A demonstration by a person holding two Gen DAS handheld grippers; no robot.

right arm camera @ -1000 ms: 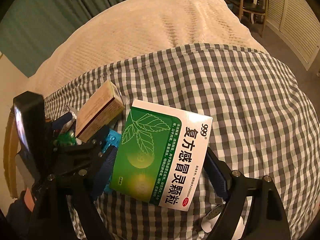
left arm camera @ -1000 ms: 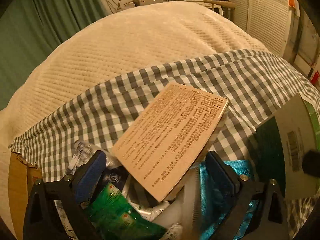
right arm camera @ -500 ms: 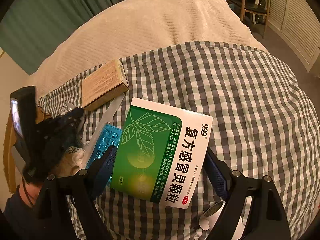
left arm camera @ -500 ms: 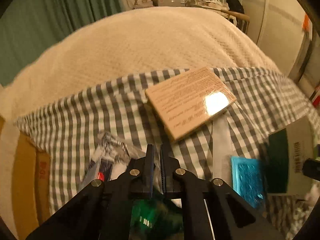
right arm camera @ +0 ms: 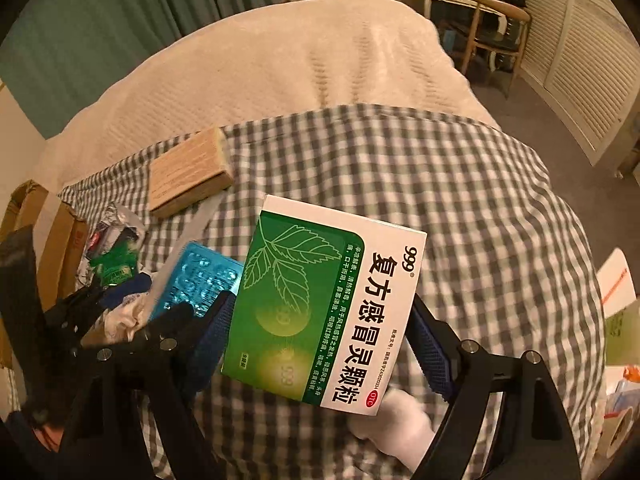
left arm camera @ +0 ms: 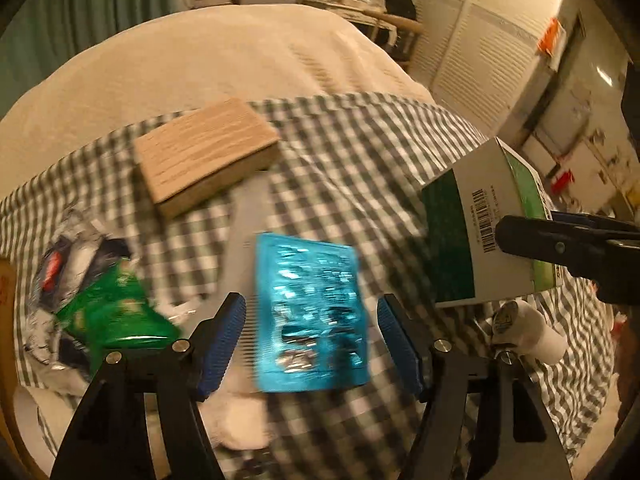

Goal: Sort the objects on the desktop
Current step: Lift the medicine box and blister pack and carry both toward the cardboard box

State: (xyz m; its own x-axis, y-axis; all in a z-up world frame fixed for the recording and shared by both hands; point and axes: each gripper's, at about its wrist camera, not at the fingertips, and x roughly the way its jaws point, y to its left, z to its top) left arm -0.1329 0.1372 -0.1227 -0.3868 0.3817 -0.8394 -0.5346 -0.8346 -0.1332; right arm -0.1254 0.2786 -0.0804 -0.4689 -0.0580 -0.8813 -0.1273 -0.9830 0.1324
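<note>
My left gripper (left arm camera: 312, 308) hovers over a blue blister pack (left arm camera: 312, 316) that lies flat on the checked cloth (left arm camera: 360, 152). Its jaws are opening, and the blue pads stand either side of the pack without pressing it. A tan box (left arm camera: 204, 156) lies on the cloth further back. My right gripper (right arm camera: 324, 344) is shut on a green and white medicine box (right arm camera: 324, 312), held tilted above the cloth; the same medicine box (left arm camera: 492, 232) shows at the right of the left wrist view. The left gripper (right arm camera: 132, 320) also appears at the lower left of the right wrist view.
A green sachet (left arm camera: 116, 312) and crumpled foil wrappers (left arm camera: 68, 256) lie left of the blister pack. A white bottle (left arm camera: 524, 328) lies under the medicine box. A cardboard box (right arm camera: 36, 220) stands at the cloth's left edge. Behind is a cream bedspread (right arm camera: 304, 56).
The tan box left the left gripper's jaws and now lies further back. That gripper shut on nothing, swung right over the blister pack and has reopened. The right gripper kept its box.
</note>
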